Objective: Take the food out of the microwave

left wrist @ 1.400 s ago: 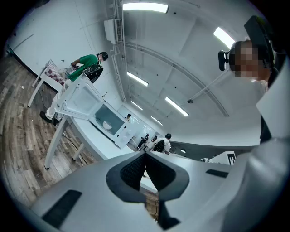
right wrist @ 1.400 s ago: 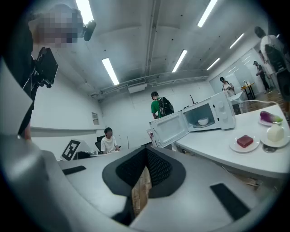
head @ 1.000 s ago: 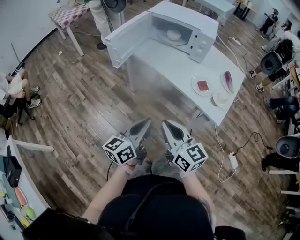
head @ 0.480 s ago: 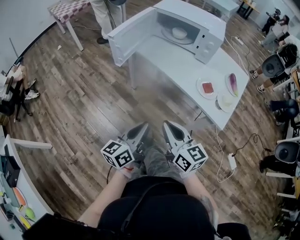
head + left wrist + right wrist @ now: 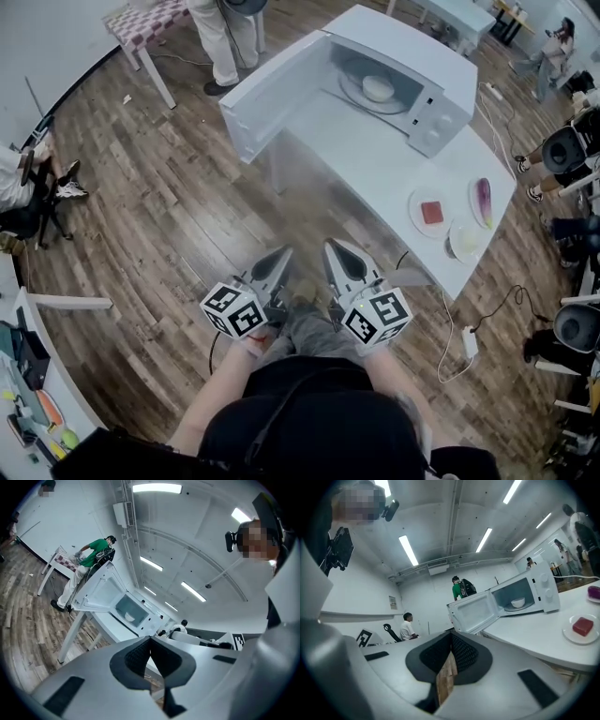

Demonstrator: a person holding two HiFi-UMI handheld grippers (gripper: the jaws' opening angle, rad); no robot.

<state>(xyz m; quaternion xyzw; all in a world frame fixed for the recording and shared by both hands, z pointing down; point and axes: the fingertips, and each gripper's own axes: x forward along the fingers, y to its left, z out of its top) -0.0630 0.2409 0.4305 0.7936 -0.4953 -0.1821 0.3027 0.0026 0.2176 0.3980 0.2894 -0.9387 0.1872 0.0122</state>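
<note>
Both grippers are held low in front of the person's body, over the wood floor [image 5: 169, 234] and well short of the worktop [image 5: 375, 159]. Left gripper [image 5: 281, 258]: fingers clenched together, nothing between them. Right gripper [image 5: 339, 251]: fingers clenched too, empty; only floor shows through the slit below the pads. They sit side by side without touching and point roughly level toward the worktop.

The microwave [image 5: 412, 66] sits at the far end of the white worktop, with its door [image 5: 267, 94] swung fully open to the left. A white bowl [image 5: 378, 88] sits inside on the turntable; its contents can't be made out. Both grippers are well apart from it.

Three plates sit close together at the near right end of the worktop:
- One plate [image 5: 415, 208] carries a red cube-like piece [image 5: 432, 212].
- A second plate [image 5: 473, 212] holds a purple food item [image 5: 484, 194].
- A third plate [image 5: 452, 246] holds something pale and unclear.

A standing person in light trousers [image 5: 225, 37] is just beyond the open door, near a stool with a chequered seat [image 5: 141, 21]. A white power strip [image 5: 469, 342] lies on the floor to the right of the worktop, with its cable trailing. More people sit around the edges of the room.
</note>
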